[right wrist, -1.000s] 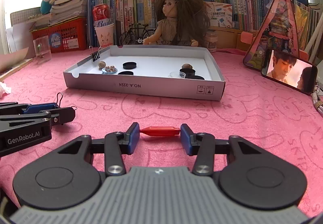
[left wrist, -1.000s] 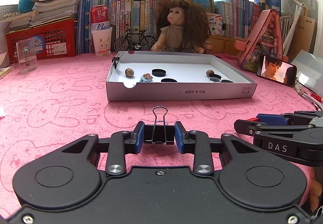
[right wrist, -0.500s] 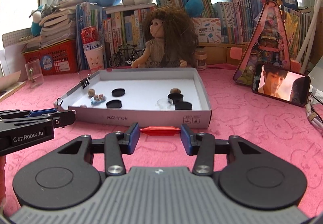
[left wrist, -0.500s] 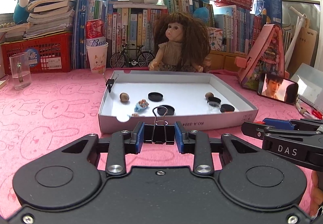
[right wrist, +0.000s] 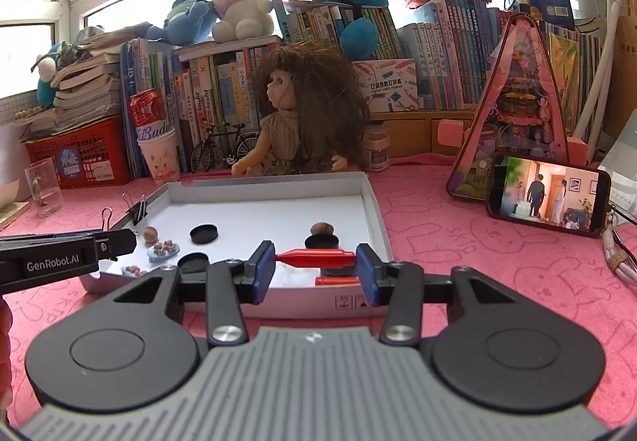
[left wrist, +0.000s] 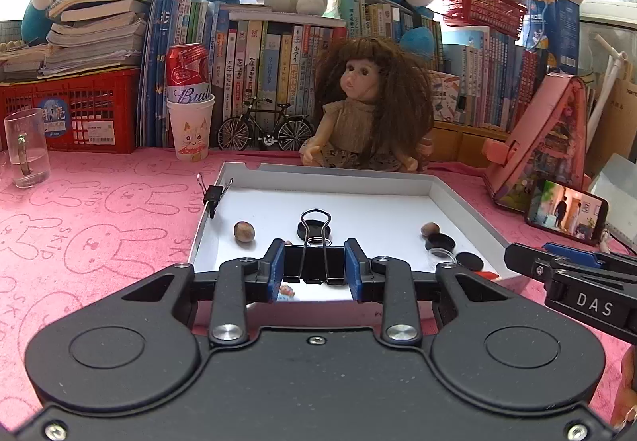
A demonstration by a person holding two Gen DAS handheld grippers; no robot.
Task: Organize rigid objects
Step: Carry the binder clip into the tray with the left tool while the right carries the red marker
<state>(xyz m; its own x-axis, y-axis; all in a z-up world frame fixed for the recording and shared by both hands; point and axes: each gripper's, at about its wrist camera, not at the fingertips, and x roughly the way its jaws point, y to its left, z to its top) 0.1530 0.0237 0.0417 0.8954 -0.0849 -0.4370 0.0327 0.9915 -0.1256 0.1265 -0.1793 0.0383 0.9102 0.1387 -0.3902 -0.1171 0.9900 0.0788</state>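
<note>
the binder clip [left wrist: 314,260] is pinched between the blue pads of the left gripper [left wrist: 314,266], its wire handles standing up, above the near edge of the white box [left wrist: 338,184]. the right gripper [right wrist: 315,269] is closed on a red pen-like piece [right wrist: 314,258], held across its pads over the near right part of the same box. inside the box lie black round caps [right wrist: 204,234], two brown nuts [left wrist: 243,231] and small painted pieces [right wrist: 163,248]. a second binder clip [left wrist: 214,194] is clamped on the left wall. the box rests on a pink cloth [left wrist: 99,234], in front of a doll [left wrist: 370,110].
</note>
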